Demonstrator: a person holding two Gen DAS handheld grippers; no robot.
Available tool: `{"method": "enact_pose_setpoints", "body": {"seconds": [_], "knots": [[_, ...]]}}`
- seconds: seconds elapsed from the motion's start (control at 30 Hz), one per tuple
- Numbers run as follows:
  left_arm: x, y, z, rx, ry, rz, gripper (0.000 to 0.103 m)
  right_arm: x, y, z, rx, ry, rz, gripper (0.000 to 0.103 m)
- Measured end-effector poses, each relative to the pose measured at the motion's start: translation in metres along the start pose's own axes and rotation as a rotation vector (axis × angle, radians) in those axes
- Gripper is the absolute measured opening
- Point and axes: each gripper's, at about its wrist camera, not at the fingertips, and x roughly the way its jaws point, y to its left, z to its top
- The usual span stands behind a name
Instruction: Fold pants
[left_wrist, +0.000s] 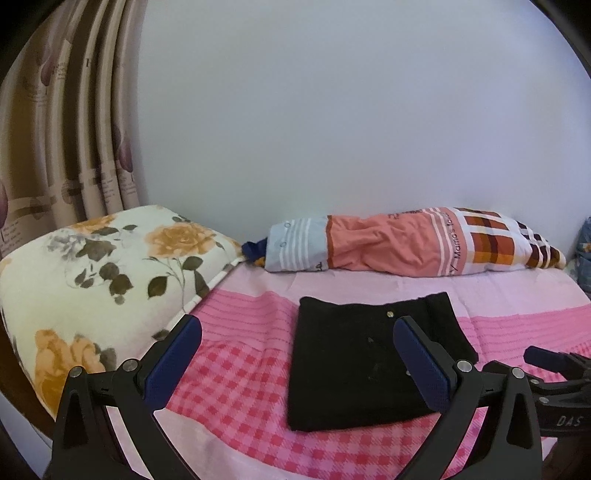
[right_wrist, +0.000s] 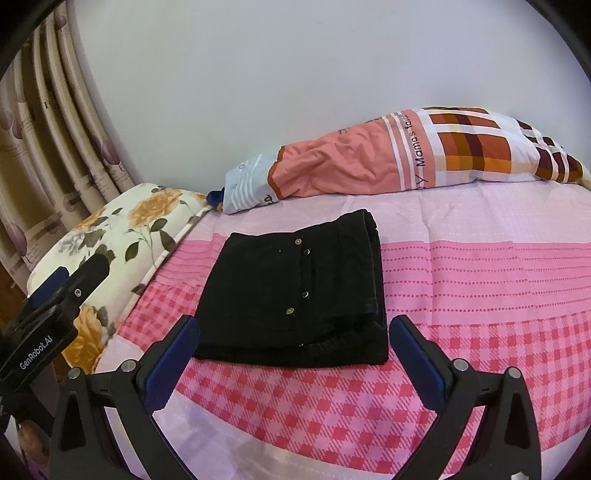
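On the pink checked bed (right_wrist: 461, 288), black pants (right_wrist: 295, 295) lie folded in a compact stack. Left tool (left_wrist: 297, 354) and right tool (right_wrist: 294, 354) hover wide, empty; a careless nudge could spill the layers.

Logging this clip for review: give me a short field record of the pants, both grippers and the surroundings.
pants: black pants, folded into a compact rectangle, lying flat on the bed
surface: pink checked bedsheet
left gripper: jaws open, empty, hovering near the pants
right gripper: jaws open, empty, hovering at the pants' near edge
behind pants: orange patterned pillow against the wall
left of pants: floral cushion, with a curtain behind it
task state: fold looks complete; nothing gripped
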Motion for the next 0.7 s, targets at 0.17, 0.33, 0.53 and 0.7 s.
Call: {"method": "enact_pose_setpoints", "body": {"seconds": [0.17, 0.33, 0.53, 0.7], "knots": [[0.003, -0.006, -0.001, 0.013, 0.013, -0.024, 0.103, -0.001, 0.0, 0.001, -0.001, -0.003, 0.005, 0.102], [0.005, -0.007, -0.001, 0.003, 0.026, -0.061, 0.103, -0.001, 0.0, 0.001, 0.003, -0.001, 0.005, 0.102], [0.006, -0.009, -0.001, 0.005, 0.037, -0.083, 0.103, -0.003, 0.001, 0.001, 0.002, -0.005, 0.002, 0.102], [0.012, -0.013, -0.002, -0.001, 0.071, -0.095, 0.103, -0.003, -0.001, 0.002, 0.006, -0.004, 0.003, 0.102]]}}
